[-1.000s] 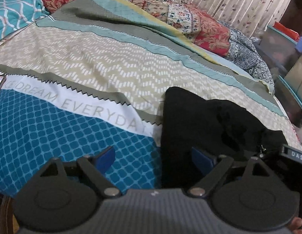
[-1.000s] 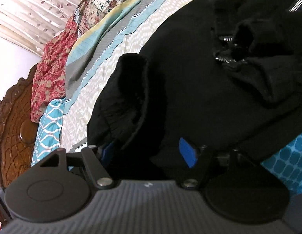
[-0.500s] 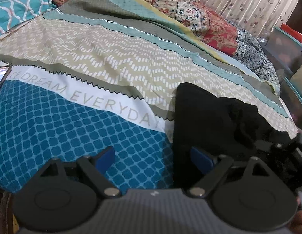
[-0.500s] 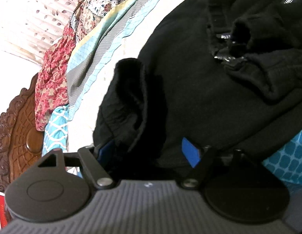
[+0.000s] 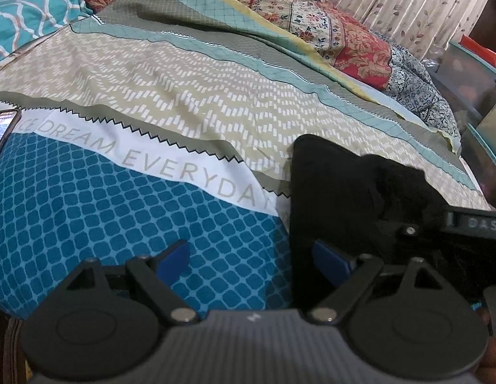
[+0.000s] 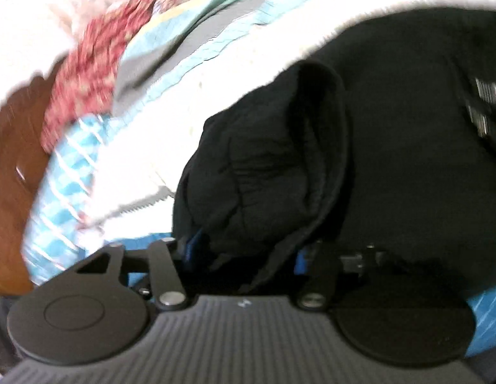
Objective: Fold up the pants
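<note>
The one pair of black pants (image 6: 392, 147) lies bunched on the bed (image 5: 151, 121), right of my left hand-held gripper (image 5: 251, 256), which gapes empty. My right hand-held gripper (image 6: 244, 252), nearer, has just been closing on a gathered fold, apparently pinching it.

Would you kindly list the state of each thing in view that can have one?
Black pants: lying partly folded on the bedspread, one bunched end lifted.
Left claw: open, empty, over the pants' edge.
Right claw: has just been closing; shut on the bunched end of the pants.
Bedspread: spread flat.
Phone: screen lit, at the bed's edge.
</note>
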### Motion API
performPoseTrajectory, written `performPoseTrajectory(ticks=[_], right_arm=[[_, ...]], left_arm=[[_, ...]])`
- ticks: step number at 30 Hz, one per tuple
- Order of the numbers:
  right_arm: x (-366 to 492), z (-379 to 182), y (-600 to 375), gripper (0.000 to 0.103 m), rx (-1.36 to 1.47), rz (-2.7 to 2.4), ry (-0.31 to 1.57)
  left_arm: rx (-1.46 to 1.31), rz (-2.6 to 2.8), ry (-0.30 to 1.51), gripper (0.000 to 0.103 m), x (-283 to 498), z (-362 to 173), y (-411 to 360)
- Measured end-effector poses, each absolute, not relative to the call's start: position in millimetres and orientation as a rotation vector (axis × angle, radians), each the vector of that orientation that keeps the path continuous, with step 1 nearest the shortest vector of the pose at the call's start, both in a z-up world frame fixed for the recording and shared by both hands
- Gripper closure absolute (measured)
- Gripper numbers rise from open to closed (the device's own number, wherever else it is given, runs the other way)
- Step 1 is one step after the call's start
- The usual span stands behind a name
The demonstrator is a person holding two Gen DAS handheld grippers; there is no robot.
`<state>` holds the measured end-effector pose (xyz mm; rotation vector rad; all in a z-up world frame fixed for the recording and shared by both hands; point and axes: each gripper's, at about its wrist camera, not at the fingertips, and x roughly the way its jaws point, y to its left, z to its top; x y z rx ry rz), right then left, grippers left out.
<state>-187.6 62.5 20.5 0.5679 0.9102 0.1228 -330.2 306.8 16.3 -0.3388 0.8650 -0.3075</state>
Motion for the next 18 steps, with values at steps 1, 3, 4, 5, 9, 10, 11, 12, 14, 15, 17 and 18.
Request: performPoseTrajectory(ticks=[1, 3, 4, 5, 9, 10, 11, 12, 14, 15, 17, 18], right_arm=[[-186, 26, 69, 0.064, 0.516, 0.131, 0.889], [-183, 38, 78, 0.07, 0.448, 0.167, 0.851], [-181, 47, 81, 0.071, 0.423, 0.205, 0.819], [-181, 56, 85, 0.073, 0.403, 0.254, 0.779], [-182, 87, 96, 0.076, 0.33, 0.472, 0.631], [-180, 85, 94, 0.076, 0.31, 0.492, 0.621], [-177, 77, 90, 0.076, 0.279, 0.482, 0.63], [-172, 65, 84, 0.076, 0.248, 0.432, 0.662], [-163, 38, 70, 0.077, 0.232, 0.292, 0.755], [-161, 25, 58, 0.077, 0.251, 0.231, 0.798], [-169, 8, 35, 0.076, 0.368, 0.186, 0.847], [-172, 5, 29, 0.075, 0.415, 0.188, 0.852]], left_arm=[[-0.35, -0.307, 0.863, 0.016, -331, 16, 309], [-0.384, -0.307, 0.858, 0.016, -331, 16, 314], [-0.41, -0.306, 0.851, 0.016, -332, 16, 319], [-0.434, -0.307, 0.844, 0.016, -332, 17, 323], [-0.472, -0.299, 0.833, 0.016, -331, 16, 332], [-0.47, -0.3, 0.834, 0.016, -331, 16, 332], [-0.465, -0.3, 0.834, 0.016, -331, 16, 331], [-0.457, -0.3, 0.833, 0.016, -331, 16, 330], [-0.446, -0.301, 0.83, 0.016, -332, 17, 328], [-0.448, -0.302, 0.829, 0.016, -332, 17, 328], [-0.47, -0.302, 0.826, 0.016, -332, 16, 330], [-0.484, -0.301, 0.825, 0.016, -331, 16, 332]])
